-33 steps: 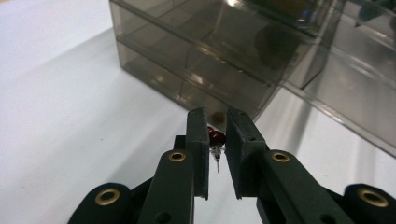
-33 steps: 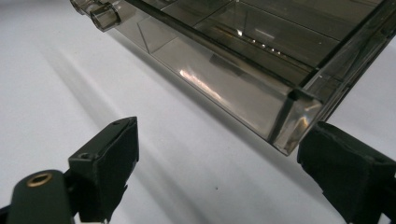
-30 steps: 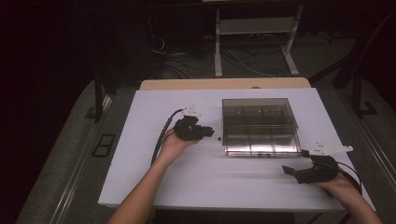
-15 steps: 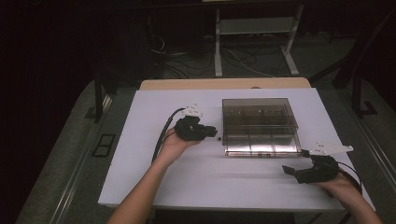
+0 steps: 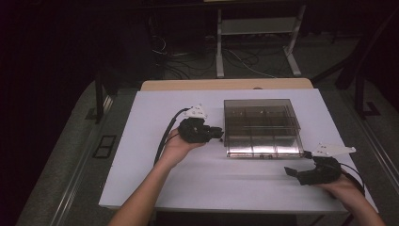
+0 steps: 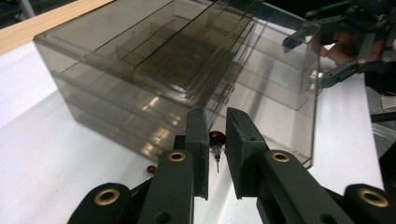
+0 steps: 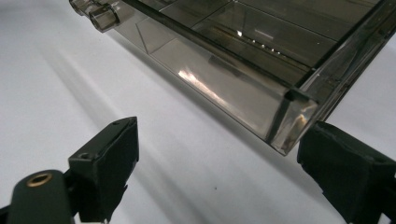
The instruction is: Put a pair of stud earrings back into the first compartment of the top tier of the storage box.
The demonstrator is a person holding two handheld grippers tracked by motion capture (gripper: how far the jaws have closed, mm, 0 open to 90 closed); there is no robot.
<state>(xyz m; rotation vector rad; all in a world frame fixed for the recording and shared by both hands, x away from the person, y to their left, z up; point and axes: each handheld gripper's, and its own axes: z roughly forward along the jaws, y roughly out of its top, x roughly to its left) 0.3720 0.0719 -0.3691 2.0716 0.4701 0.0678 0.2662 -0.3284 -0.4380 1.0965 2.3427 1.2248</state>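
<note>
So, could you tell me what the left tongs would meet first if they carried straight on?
Most likely the side wall of the smoky clear drawer box, straight ahead of the left tongs pinching a red-headed pin.

The room lay dim around a brightly lit white tabletop; glare streaked the smoky transparent plastic box, and near fingers blurred.
</note>
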